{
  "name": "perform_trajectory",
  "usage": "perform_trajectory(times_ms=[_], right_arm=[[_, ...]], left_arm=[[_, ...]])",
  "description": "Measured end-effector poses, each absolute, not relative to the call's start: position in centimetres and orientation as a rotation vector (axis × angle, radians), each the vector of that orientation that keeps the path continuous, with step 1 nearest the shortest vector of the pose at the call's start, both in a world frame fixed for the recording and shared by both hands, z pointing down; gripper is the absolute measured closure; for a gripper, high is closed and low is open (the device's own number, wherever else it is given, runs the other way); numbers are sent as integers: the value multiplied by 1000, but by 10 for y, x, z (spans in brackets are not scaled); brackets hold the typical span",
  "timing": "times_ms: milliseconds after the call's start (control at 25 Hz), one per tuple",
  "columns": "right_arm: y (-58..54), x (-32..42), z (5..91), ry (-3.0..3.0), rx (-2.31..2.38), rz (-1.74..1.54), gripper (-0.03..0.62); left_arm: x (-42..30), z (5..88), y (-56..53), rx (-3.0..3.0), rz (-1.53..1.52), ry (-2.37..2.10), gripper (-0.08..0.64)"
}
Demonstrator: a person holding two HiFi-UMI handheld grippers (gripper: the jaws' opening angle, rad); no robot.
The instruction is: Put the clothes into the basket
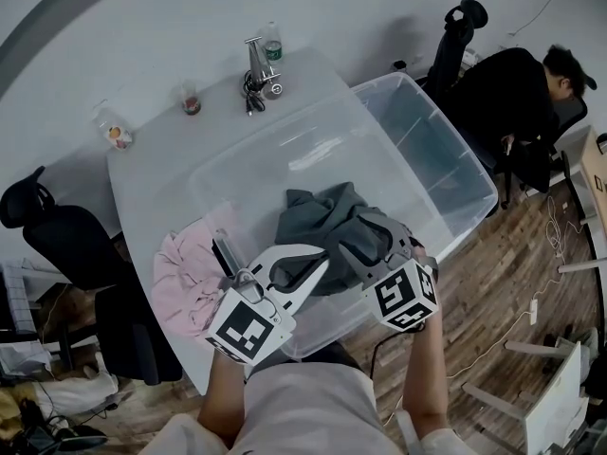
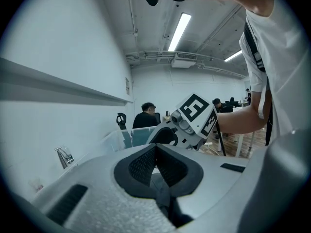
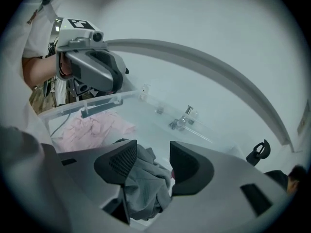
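Right gripper (image 3: 153,163) holds the grey cloth (image 1: 322,218) tight, up over the basket (image 1: 455,150). Left gripper (image 2: 155,152) pinches it too. Straight down is the basket; pink cloth (image 1: 185,278) lies beside it.

No legible text, labels, brands, numbers or signs in any view.

Cool, even light from ceiling strips (image 2: 180,30), soft shadows; gripper views bend and darken at their edges.

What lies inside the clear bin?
A gray garment, held by left gripper and right gripper. Rest of the bin bare; the bottom under the garment is hidden.
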State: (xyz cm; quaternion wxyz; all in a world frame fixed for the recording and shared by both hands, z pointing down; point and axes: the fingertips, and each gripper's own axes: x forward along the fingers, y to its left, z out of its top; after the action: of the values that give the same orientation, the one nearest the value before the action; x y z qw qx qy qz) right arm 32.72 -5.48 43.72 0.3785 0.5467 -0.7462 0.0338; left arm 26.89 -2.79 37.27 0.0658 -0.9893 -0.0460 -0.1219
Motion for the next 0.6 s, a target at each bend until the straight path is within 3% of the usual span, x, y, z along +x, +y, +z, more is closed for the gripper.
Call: perform_trajectory(times_ms=[200, 400, 600], right_arm=[[-50, 311, 406, -2014, 1479, 24, 401], [-44, 281, 363, -2241, 1578, -39, 527], [-36, 246, 330, -2461, 1601, -22, 572]], left_arm=[[265, 352, -28, -3005, -252, -126, 558], [250, 332, -27, -3032, -126, -120, 558], [224, 316, -29, -3029, -57, -91, 558]])
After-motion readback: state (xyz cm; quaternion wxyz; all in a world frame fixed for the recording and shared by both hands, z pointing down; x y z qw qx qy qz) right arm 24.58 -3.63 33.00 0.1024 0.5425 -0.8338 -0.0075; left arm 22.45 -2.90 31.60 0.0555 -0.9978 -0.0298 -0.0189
